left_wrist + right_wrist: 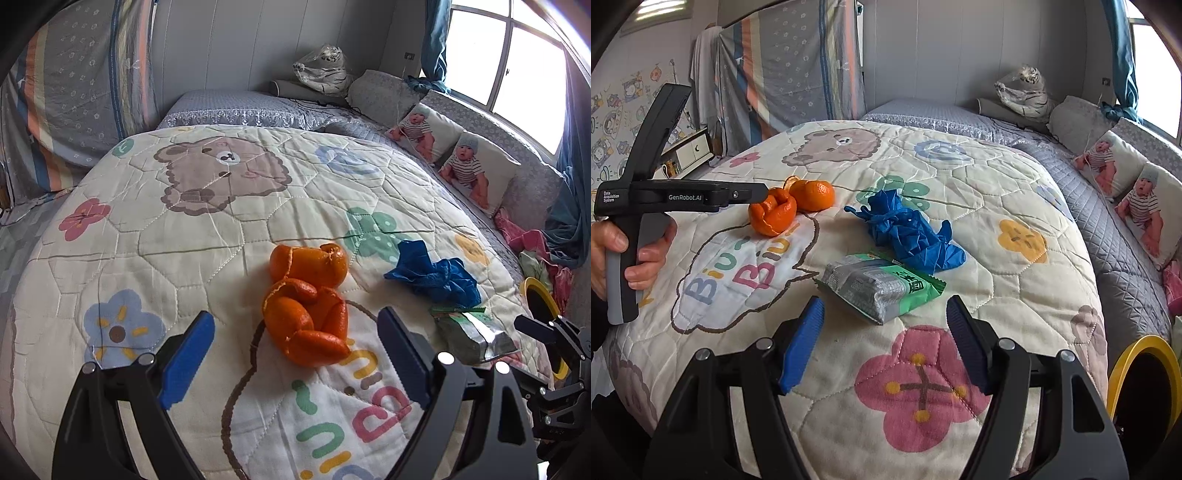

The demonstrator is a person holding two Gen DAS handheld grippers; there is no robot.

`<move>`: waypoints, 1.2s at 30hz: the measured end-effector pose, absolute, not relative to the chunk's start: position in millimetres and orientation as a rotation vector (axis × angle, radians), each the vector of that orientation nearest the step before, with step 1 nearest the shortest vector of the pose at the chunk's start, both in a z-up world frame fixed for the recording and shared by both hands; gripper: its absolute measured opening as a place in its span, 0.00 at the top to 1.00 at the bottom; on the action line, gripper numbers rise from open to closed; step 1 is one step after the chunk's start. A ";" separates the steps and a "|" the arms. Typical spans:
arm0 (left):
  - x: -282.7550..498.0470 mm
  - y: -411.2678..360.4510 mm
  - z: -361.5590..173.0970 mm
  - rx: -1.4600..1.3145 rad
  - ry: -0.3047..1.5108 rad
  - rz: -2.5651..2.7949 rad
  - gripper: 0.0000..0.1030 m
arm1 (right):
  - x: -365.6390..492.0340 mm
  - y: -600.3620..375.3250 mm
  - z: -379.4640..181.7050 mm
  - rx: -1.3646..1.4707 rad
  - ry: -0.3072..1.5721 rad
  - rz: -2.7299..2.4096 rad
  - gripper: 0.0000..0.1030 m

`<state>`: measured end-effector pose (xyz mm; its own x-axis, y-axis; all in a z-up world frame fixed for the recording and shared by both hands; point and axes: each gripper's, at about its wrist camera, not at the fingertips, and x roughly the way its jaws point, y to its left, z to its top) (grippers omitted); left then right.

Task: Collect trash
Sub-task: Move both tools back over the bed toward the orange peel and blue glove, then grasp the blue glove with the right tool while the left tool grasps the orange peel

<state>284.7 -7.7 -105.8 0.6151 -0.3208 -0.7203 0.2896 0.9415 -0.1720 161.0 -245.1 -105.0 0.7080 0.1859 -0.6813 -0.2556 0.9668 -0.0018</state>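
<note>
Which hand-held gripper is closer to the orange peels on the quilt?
Left. The left hand-held gripper hovers open right over the curled orange peels. The right hand-held gripper faces the green-and-silver snack wrapper, with the peels farther off to its left.

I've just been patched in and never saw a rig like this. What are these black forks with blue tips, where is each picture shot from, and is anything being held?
No robot: a person holds two handheld grippers, each carrying a camera that looks along its fingers.

The left gripper faces the orange mandarin peels. The right gripper faces the silver-green snack wrapper; its view also shows the person's hand on the other tool.

On the cartoon quilt also lies a crumpled blue glove. A yellow-rimmed black bin stands beside the bed.

Both grippers are open and hold nothing.
</note>
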 end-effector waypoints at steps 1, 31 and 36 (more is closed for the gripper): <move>286.8 -8.0 -106.8 -0.047 0.845 -0.355 0.16 | 162.1 -245.2 -104.8 -0.101 0.744 0.244 0.37; 313.5 -22.3 -122.5 -0.017 0.911 -0.388 0.34 | 267.8 -273.8 -118.4 0.010 0.997 0.305 0.69; 315.6 -28.0 -123.9 0.012 0.914 -0.393 0.50 | 271.3 -272.3 -119.4 0.009 0.998 0.305 0.81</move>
<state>315.6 -28.0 -123.9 0.5442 -0.3264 -0.7728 0.3362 0.9289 -0.1556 271.3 -272.3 -119.4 0.5028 0.2568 -0.8254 -0.2484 0.9575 0.1465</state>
